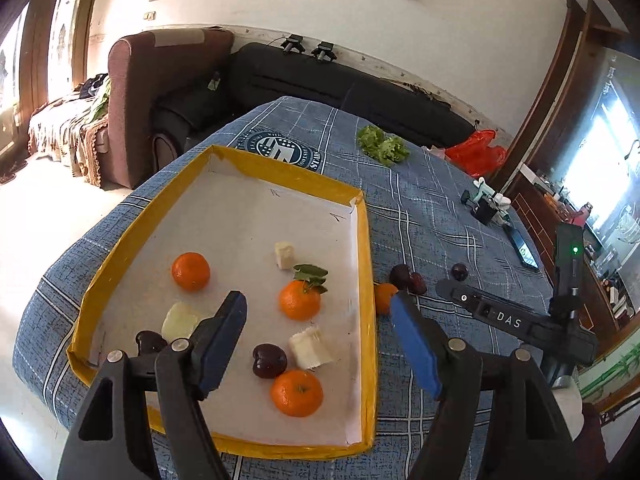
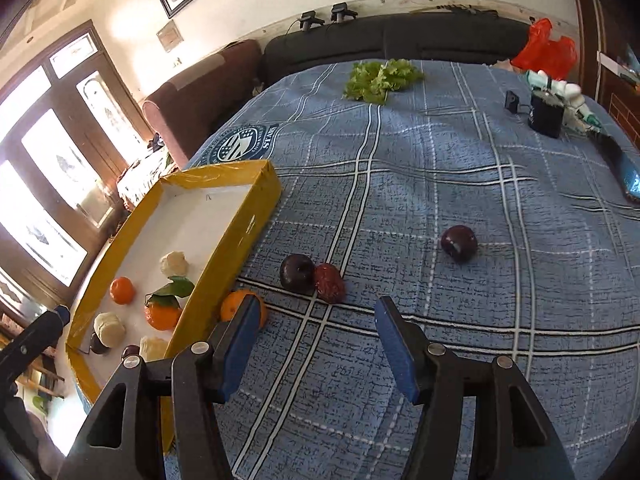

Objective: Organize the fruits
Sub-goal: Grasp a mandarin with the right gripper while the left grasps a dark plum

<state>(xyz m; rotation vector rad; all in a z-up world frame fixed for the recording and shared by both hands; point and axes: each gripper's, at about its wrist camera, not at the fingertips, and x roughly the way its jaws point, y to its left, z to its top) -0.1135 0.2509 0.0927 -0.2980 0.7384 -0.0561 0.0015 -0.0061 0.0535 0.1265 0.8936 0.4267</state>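
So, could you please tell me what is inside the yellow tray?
The yellow tray holds three tangerines, three pale chunks and two dark plums. The left gripper, open, covers part of the floor.

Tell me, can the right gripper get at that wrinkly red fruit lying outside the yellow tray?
Probably yes: the right gripper is open, and the red date lies just ahead on bare cloth, though a dark plum touches it.

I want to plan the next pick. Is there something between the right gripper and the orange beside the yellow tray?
Nothing visible. The open right gripper is empty, the orange lies just beyond its left finger, touching the yellow tray wall.
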